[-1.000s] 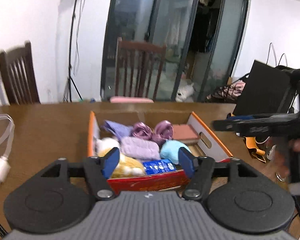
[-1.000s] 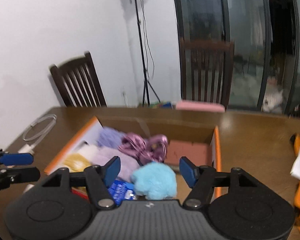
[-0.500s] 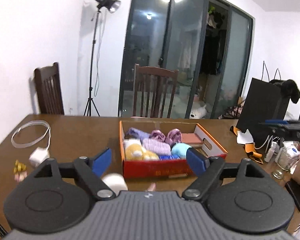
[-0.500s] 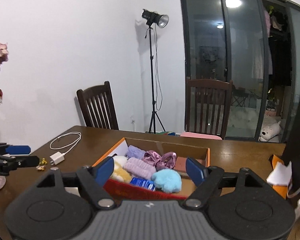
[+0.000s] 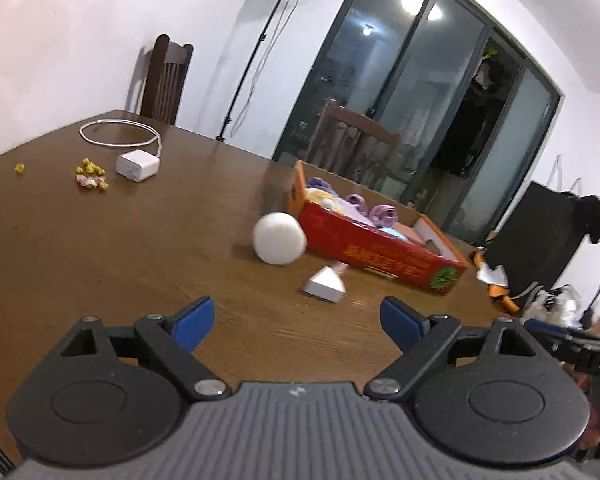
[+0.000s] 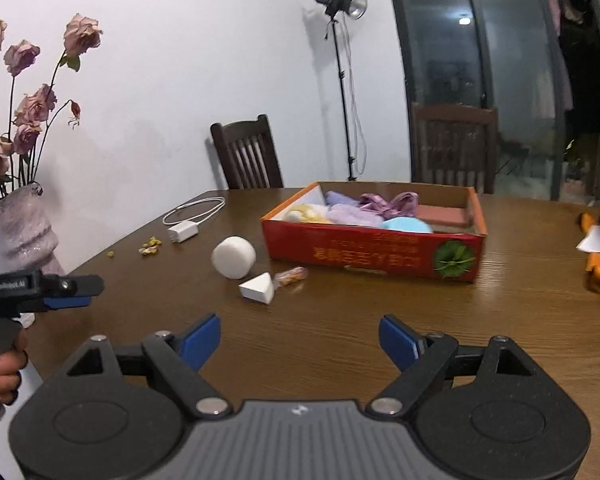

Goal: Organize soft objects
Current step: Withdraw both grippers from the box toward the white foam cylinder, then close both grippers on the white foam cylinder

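A red cardboard box (image 6: 374,254) (image 5: 380,246) stands on the brown table, filled with several soft things: purple, yellow, light blue and pink. In front of it lie a white foam cylinder (image 6: 233,257) (image 5: 279,239), a white foam wedge (image 6: 258,289) (image 5: 325,282) and a small wrapped sweet (image 6: 290,275). My left gripper (image 5: 298,320) and my right gripper (image 6: 300,340) hover over bare table short of these, jaws opening, nothing between them. The left gripper (image 6: 66,292) also shows at the left edge of the right wrist view.
A white charger with its coiled cable (image 6: 184,231) (image 5: 137,164) and small yellow crumbs (image 5: 92,172) lie at the table's far left. A vase of dried pink roses (image 6: 22,224) stands at the left edge. Two dark chairs (image 6: 246,156) and a light stand (image 6: 342,80) are behind.
Both grippers have drawn back from above the box and their jaws have widened. The box now sits farther off, and the foam cylinder and wedge have come into view.
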The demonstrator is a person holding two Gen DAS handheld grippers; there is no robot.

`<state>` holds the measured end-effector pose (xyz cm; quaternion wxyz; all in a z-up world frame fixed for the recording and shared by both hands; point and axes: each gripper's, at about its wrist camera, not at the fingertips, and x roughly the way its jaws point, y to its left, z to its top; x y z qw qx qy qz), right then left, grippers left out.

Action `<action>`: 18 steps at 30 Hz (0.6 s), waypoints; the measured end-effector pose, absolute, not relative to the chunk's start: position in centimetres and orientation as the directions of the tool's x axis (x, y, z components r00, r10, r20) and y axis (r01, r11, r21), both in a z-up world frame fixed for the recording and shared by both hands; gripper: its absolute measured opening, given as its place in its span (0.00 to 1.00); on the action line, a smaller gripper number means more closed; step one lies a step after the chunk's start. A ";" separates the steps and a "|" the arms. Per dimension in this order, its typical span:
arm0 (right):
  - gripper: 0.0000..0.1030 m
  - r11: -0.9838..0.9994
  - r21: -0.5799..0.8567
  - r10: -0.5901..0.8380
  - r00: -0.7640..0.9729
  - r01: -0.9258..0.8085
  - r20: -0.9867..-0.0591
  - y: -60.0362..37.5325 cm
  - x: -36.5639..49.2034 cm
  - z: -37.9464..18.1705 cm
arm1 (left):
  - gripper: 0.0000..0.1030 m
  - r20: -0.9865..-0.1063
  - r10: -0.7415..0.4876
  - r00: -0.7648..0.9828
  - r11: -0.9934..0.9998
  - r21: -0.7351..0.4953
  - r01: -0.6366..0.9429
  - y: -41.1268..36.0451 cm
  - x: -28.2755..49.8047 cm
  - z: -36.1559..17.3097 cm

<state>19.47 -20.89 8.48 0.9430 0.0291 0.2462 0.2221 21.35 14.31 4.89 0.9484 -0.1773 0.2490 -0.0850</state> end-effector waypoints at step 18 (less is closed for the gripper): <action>0.57 0.718 0.534 0.688 0.576 -0.447 -0.442 -8.6 43.2 2.0 | 0.49 -0.467 -0.497 0.731 0.734 -0.676 0.067 18.3 42.9 -1.8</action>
